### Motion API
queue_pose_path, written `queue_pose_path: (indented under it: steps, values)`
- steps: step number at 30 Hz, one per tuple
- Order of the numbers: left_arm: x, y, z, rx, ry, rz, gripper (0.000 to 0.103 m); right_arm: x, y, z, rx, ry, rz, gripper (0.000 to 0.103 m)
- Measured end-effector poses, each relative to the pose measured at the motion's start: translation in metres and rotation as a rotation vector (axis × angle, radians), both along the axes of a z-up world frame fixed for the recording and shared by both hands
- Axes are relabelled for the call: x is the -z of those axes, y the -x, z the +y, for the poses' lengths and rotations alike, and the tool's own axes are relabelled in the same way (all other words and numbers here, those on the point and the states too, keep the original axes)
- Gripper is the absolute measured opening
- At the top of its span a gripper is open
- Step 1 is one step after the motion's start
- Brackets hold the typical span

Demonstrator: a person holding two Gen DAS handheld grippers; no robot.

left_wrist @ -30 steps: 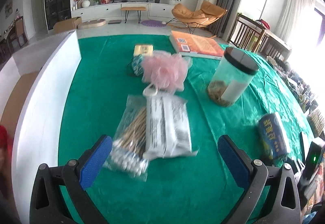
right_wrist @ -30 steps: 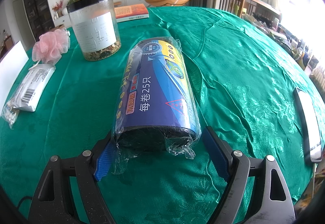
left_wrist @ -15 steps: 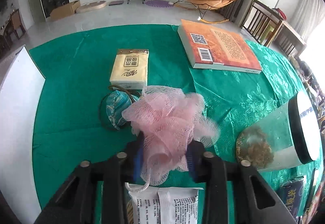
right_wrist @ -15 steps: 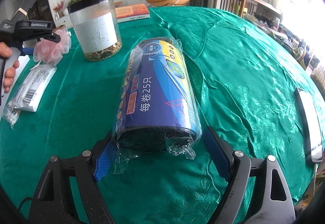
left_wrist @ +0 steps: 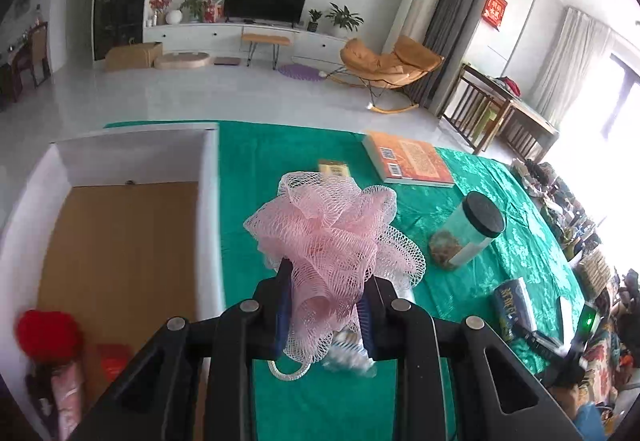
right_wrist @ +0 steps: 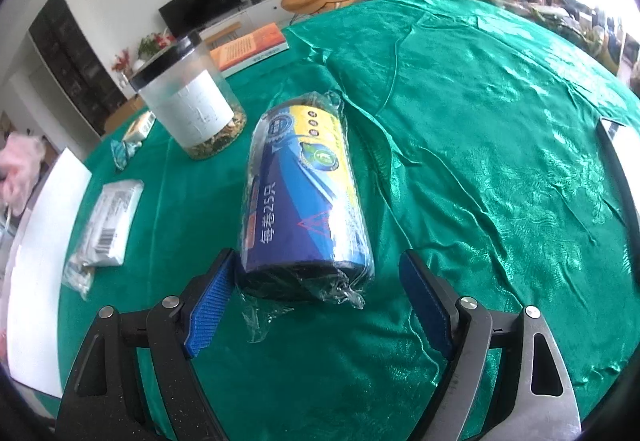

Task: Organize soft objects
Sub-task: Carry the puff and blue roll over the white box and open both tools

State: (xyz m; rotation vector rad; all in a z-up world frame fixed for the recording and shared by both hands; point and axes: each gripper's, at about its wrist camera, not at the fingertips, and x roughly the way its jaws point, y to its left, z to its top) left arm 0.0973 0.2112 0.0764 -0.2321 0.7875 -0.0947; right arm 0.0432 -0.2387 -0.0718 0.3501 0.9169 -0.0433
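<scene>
While clamped on one pink loofah [left_wrist: 328, 237] | one jar [left_wrist: 466, 235] | one book [left_wrist: 412, 163]

My left hand-held gripper [left_wrist: 326, 305] is clamped tight: both blue pads press into the pink mesh sponge [left_wrist: 332, 237] from either side, and the puff bulges out ahead of the fingertips while its white cord loop hangs just below the jaws. The gripper tilts downward, carrying the sponge clear above the counter [left_wrist: 288, 161]. My right hand-held gripper [right_wrist: 316, 299] also tilts down toward the counter, its jaws spread wide. The near end of the wrapped blue roll [right_wrist: 306, 197] lies between the blue pads [right_wrist: 208, 305]; the left pad sits right at the wrapper, the right pad stands apart from it.
</scene>
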Motion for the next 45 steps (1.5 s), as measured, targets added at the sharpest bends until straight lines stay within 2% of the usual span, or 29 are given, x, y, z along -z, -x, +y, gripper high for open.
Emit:
queue_pose_path:
  steps: [2,3,4,5,8,11,13,14,16,17,18,20,22,28,29,32,35,36,38,41,45]
  values:
    - [-0.002,0.024,0.026,-0.049,-0.037,0.002,0.027,-0.007,-0.012,0.004,-0.031,0.039,0.006,0.084]
    - [0.000,0.035,0.038,-0.072,-0.051,0.006,0.027,-0.008,-0.022,0.007,-0.065,0.068,0.032,0.081]
    - [0.002,0.044,0.049,-0.092,-0.056,0.011,0.027,-0.006,-0.033,0.010,-0.102,0.086,0.068,0.071]
    - [0.006,0.054,0.060,-0.113,-0.060,0.018,0.027,-0.004,-0.044,0.009,-0.134,0.065,0.092,0.058]
    - [0.020,0.069,0.080,-0.161,-0.065,0.038,0.027,-0.010,-0.077,0.001,-0.109,0.114,0.115,0.056]
    - [0.038,0.075,0.095,-0.195,-0.048,0.069,0.027,-0.024,-0.109,-0.007,-0.093,0.124,0.057,0.056]
    - [0.049,0.073,0.097,-0.210,-0.072,0.098,0.028,-0.037,-0.123,-0.002,-0.103,0.165,0.015,0.056]
    - [0.054,0.073,0.099,-0.228,-0.093,0.115,0.033,-0.043,-0.126,0.000,-0.110,0.185,-0.001,0.056]
    - [0.067,0.067,0.105,-0.257,-0.123,0.162,0.065,-0.064,-0.128,0.011,-0.124,0.213,-0.044,0.056]
    - [0.071,0.067,0.108,-0.286,-0.139,0.176,0.089,-0.078,-0.124,0.023,-0.146,0.219,-0.083,0.056]
    - [0.072,0.071,0.111,-0.318,-0.151,0.161,0.094,-0.089,-0.119,0.032,-0.170,0.227,-0.112,0.056]
    - [0.069,0.080,0.117,-0.367,-0.155,0.119,0.095,-0.112,-0.104,0.069,-0.254,0.223,-0.162,0.056]
    - [0.064,0.087,0.122,-0.384,-0.120,0.097,0.095,-0.130,-0.088,0.114,-0.359,0.176,-0.188,0.056]
    - [0.036,0.127,0.133,-0.452,-0.058,-0.022,0.095,-0.171,-0.020,0.284,-0.748,-0.077,-0.221,0.057]
    - [0.030,0.131,0.133,-0.466,-0.057,-0.042,0.095,-0.173,-0.010,0.312,-0.816,-0.113,-0.214,0.059]
    - [0.016,0.150,0.139,-0.517,-0.061,-0.106,0.098,-0.165,0.005,0.370,-0.943,-0.211,-0.178,0.075]
    - [0.007,0.160,0.138,-0.540,-0.054,-0.156,0.099,-0.151,0.009,0.375,-0.933,-0.197,-0.162,0.075]
    - [0.006,0.162,0.135,-0.536,-0.052,-0.172,0.099,-0.145,0.007,0.365,-0.910,-0.185,-0.169,0.075]
    - [0.007,0.159,0.121,-0.508,-0.039,-0.192,0.100,-0.130,0.001,0.333,-0.828,-0.099,-0.186,0.077]
    - [0.011,0.145,0.084,-0.387,-0.003,-0.191,0.100,-0.095,-0.010,0.273,-0.670,0.074,-0.177,0.078]
    - [0.028,0.119,0.006,-0.162,0.034,-0.139,0.100,-0.047,-0.024,0.202,-0.469,0.241,-0.099,0.078]
